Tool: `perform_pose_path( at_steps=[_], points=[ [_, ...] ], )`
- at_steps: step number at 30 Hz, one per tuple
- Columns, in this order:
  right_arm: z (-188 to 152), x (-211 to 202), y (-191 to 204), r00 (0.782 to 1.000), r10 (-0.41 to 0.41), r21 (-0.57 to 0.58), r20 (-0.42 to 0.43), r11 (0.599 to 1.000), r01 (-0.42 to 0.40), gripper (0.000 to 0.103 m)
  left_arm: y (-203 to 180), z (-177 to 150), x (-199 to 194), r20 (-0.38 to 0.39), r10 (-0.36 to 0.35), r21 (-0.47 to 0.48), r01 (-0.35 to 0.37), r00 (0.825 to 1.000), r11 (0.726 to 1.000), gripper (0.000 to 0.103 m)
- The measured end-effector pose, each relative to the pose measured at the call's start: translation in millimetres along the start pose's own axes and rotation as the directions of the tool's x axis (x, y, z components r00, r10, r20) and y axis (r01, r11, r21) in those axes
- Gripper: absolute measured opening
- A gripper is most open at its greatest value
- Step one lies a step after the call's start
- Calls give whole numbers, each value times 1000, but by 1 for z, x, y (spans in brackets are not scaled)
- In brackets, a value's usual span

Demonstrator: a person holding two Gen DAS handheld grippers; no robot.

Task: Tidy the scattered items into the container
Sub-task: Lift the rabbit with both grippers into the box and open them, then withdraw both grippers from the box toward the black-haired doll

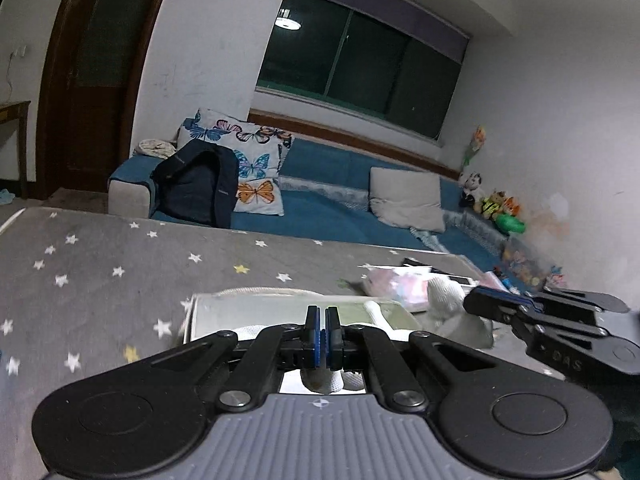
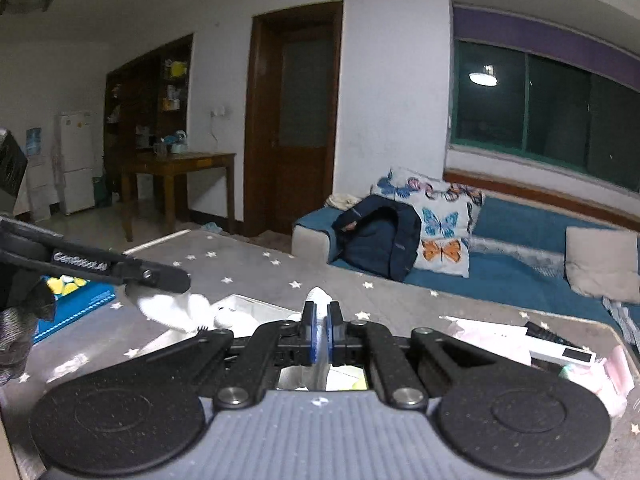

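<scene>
Both tools grip white cloth above the container

The left tool [image 1: 322, 326] and right tool [image 2: 321, 330] each pinch soft white fabric [image 2: 320, 295]; the pale rectangular box [image 1: 256, 308] sits just below them on the star-patterned grey surface [image 1: 100, 264].

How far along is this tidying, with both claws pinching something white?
Midway, it seems. Nothing clearly sits packed yet, though the container is partly hidden. In hand: the left gripper and right gripper each pinch white cloth over it. Left: pink and white packets on the star-patterned tabletop.
</scene>
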State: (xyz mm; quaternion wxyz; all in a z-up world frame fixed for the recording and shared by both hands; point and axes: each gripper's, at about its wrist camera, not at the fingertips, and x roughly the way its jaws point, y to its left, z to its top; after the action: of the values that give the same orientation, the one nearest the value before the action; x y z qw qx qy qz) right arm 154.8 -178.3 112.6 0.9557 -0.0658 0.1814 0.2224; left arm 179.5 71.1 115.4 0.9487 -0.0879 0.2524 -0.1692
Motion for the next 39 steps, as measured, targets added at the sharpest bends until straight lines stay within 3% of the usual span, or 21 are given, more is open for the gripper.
perform_pose_path(
  at_steps=[7,11,16,19,20,23,25,27,31,33,39],
  points=[
    [-12,42,-12,997,-27,40,-78,999,30,4,9,9,63,-64,43,21,-41,997,999,2],
    [-31,65,-20,985,-26,66,-169,997,38,5,15,0,89,-95,92,43,-89,991,995,4],
    [-46,66,-26,979,-37,65,-200,997,51,7,23,-13,88,-116,94,40,-90,989,995,7],
    [-49,56,-28,982,-34,71,-186,996,47,10,26,-17,75,-105,89,17,-88,990,996,17],
    [-49,52,-29,983,-30,75,-180,996,44,14,26,-18,69,-101,86,13,-85,991,996,19],
    [-47,38,-30,987,-14,85,-159,996,28,41,23,-23,53,-92,84,5,-84,992,996,20],
    [-49,28,-28,989,-11,79,-145,997,23,43,21,-28,43,-90,71,-4,-71,993,997,22],
    [-49,17,-23,991,-4,83,-134,996,15,57,16,-34,32,-89,63,-12,-64,994,998,22],
    [-55,-6,-19,994,5,87,-109,996,4,66,5,-47,13,-85,30,-20,-32,996,999,27],
    [-58,-16,-17,995,9,93,-98,996,0,82,-1,-54,6,-88,13,-18,-15,996,1000,27],
    [-69,-46,-11,998,20,106,-57,994,-14,102,-21,-79,-2,-130,-35,-21,32,991,999,28]
  ],
)
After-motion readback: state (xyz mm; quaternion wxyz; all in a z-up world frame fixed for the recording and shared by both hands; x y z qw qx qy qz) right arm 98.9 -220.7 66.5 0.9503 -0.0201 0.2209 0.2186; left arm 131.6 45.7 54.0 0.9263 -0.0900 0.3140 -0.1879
